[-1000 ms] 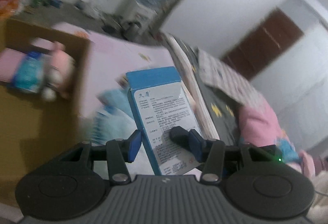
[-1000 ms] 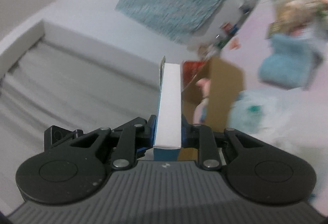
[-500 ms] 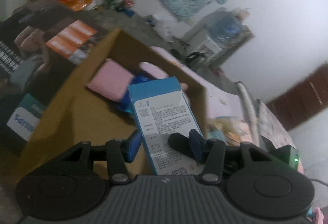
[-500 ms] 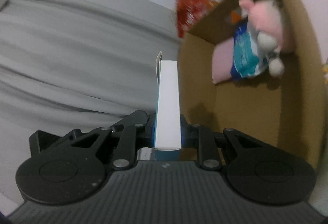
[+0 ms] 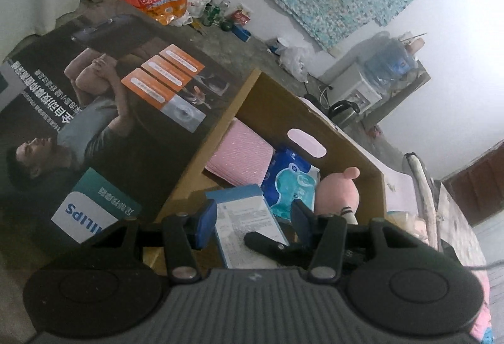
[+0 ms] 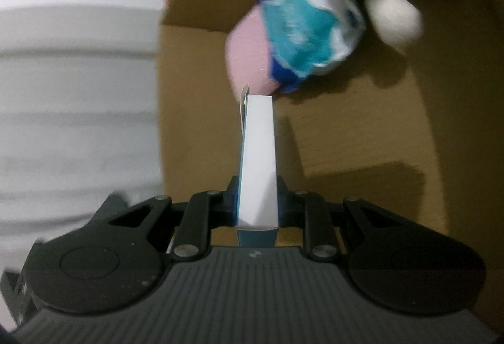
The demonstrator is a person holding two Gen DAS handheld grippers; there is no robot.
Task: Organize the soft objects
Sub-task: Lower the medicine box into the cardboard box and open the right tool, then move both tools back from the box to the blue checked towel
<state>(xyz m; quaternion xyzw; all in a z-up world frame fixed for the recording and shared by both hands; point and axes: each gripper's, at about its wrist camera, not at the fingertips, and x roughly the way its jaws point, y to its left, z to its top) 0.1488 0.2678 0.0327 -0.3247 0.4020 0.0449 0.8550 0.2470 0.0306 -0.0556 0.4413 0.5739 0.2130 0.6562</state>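
The printed Philips carton lies flat against the outer side of the open cardboard box, which is the landmark here. Inside the cardboard box, against its far wall, sit a folded pink cloth, a blue-and-teal soft pack beside it, and a pink plush toy at the end toward the box's short wall.

The right gripper is clenched on a slim blue-and-white carton, pinching its broad faces, with the narrow white edge pointing into the cardboard box above its bare floor, short of the soft pack. In the left wrist view the same carton stands between the spread, empty fingers of the left gripper, which do not appear to touch it.

Judged from this, the placing is close, and the risks are small ones. The right view is smeared, suggesting a quick move; letting go while tilted could tip the carton onto the soft pack or plush. The left gripper's blue pads flank the carton closely, so a sideways drift could knock it askew. Too firm a pinch might dent the thin card.
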